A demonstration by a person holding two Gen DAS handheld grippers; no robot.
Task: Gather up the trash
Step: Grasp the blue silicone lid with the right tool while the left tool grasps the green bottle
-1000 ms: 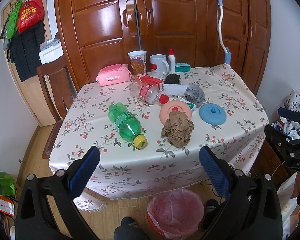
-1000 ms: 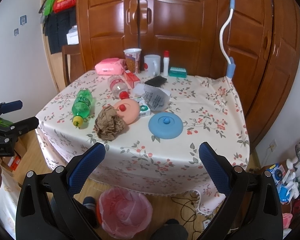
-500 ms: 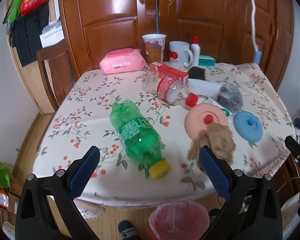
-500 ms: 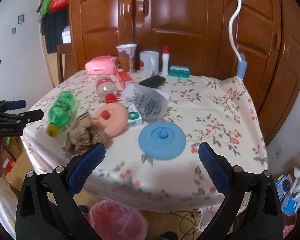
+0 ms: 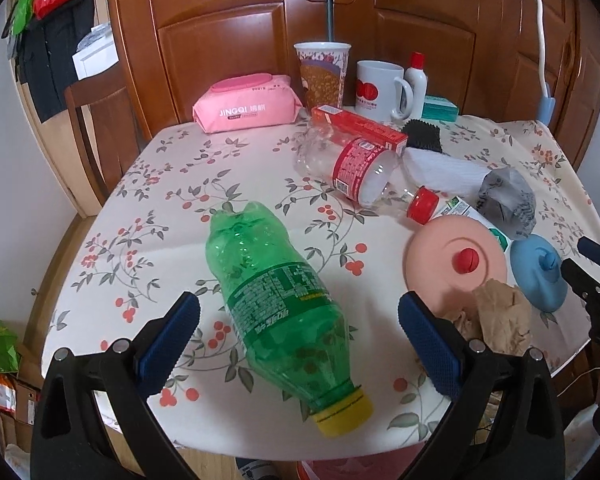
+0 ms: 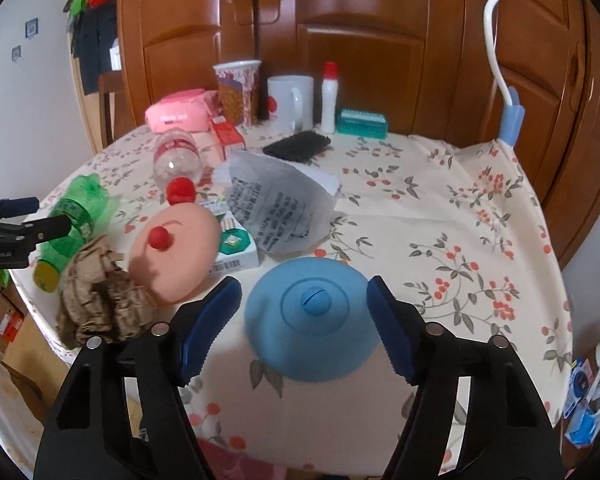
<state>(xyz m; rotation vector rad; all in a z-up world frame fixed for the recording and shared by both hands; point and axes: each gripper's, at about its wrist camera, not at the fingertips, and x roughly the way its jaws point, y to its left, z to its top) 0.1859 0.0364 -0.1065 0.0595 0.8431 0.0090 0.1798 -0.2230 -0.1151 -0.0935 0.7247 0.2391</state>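
Green plastic bottle [image 5: 278, 308] is lying near the surface [image 5: 172, 184] edge, left of the crumpled brown paper [image 5: 496, 316], the released left claw [image 5: 298, 334] straddling it, the released right claw [image 6: 304, 326] idling, and a glancing pinch risks rolling it overboard.

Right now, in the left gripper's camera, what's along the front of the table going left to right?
Green bottle → crumpled brown paper → blue lid.
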